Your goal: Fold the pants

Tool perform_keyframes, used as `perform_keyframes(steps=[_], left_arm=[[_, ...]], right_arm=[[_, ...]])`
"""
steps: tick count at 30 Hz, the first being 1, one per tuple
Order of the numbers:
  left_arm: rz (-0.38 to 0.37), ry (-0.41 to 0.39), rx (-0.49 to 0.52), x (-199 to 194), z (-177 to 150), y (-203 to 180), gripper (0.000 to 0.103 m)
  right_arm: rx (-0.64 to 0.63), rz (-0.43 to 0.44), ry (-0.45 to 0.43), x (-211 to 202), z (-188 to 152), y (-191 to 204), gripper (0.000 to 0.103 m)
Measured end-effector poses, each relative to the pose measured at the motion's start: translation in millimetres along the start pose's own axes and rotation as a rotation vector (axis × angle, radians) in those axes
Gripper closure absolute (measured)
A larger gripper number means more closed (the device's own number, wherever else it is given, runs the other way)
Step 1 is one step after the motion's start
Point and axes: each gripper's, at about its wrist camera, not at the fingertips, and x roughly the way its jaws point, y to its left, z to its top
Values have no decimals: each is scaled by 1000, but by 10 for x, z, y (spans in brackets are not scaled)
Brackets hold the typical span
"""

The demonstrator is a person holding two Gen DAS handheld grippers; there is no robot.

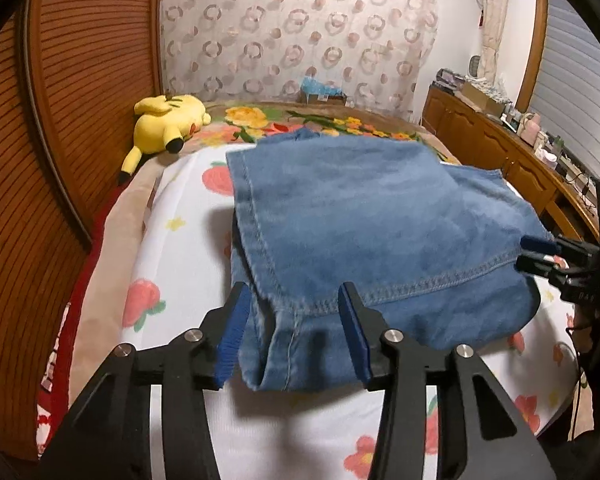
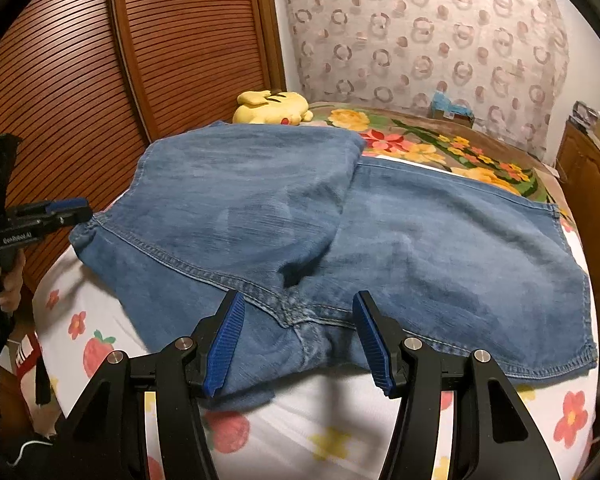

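While both tilt downward, each hand-held gripper (image 1: pixel 292 332) (image 2: pixel 298 336) gapes, unclamped, astride the pants (image 2: pixel 340 232).

Matt blue denim pants (image 1: pixel 360 216) with stitched seams are laid on smooth printed bed cloth (image 1: pixel 180 264) beside slatted wood doors (image 1: pixel 80 100).

Folded jeans (image 1: pixel 364 232) on flowered sheet (image 1: pixel 180 264), near corner lying between parted left tongs (image 1: pixel 294 322), pads clear of cloth. Right tongs (image 1: pixel 540 254) at far-right hem. Yellow plush (image 1: pixel 168 124) beyond, left.
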Motion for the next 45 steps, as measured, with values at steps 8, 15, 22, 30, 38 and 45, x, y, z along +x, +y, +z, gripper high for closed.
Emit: perform_keyframes(steps=[8, 15, 22, 30, 38, 45], left_arm=[[-53, -28, 54, 75, 184, -290, 25], [-91, -30, 99, 247, 329, -647, 25], [-130, -10, 137, 441, 405, -973, 25], [-149, 34, 178, 665, 391, -1277, 25], [-142, 76, 207, 858, 327, -1426, 25], [-140, 82, 220, 937, 279, -1448, 25]], right_arm=[[30, -30, -4, -93, -84, -167, 44], [60, -68, -14, -209, -141, -336, 44], [104, -116, -15, -312, -239, -553, 44], [160, -182, -14, -404, -321, -810, 44], [196, -224, -9, -499, -389, -921, 44], [232, -276, 4, -652, -481, -1087, 44]])
